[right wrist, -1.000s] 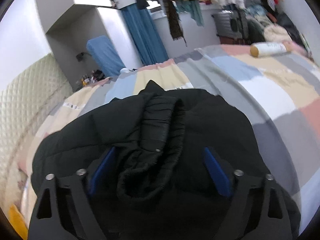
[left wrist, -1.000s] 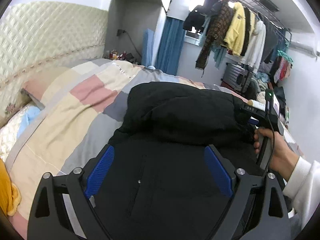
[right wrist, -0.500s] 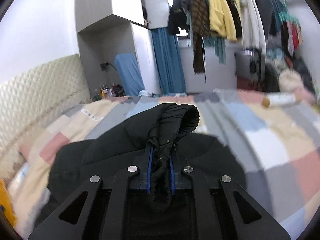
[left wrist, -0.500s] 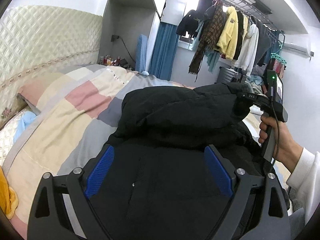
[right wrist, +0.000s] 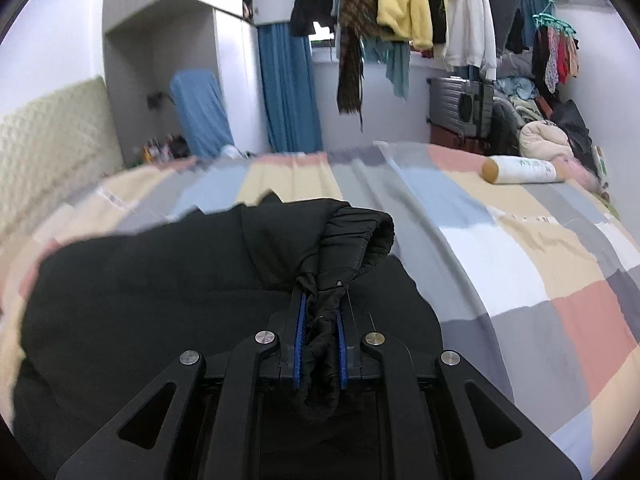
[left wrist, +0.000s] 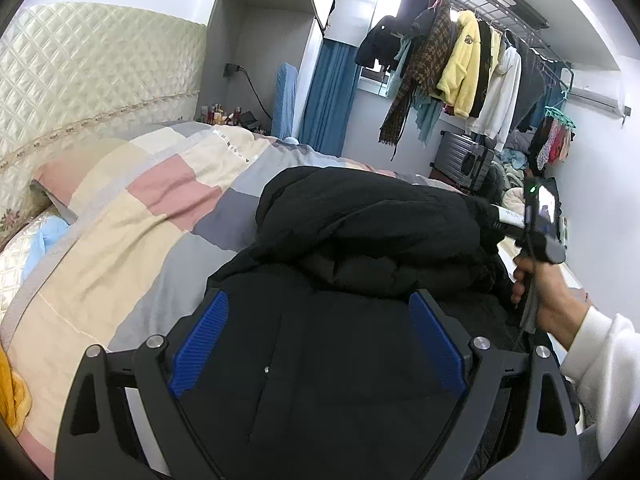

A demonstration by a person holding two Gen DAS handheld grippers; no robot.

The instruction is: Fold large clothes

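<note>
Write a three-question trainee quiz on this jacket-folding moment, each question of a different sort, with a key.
1. True or false: the right gripper is shut on the gathered cuff of the black padded jacket.
2. Multiple choice: the left gripper is A) shut on the jacket, B) open above the jacket, C) holding the white bottle with a tan cap.
3. Fill in: the jacket lies on a patchwork quilt spread over a ____.

Key: 1 true; 2 B; 3 bed.
</note>
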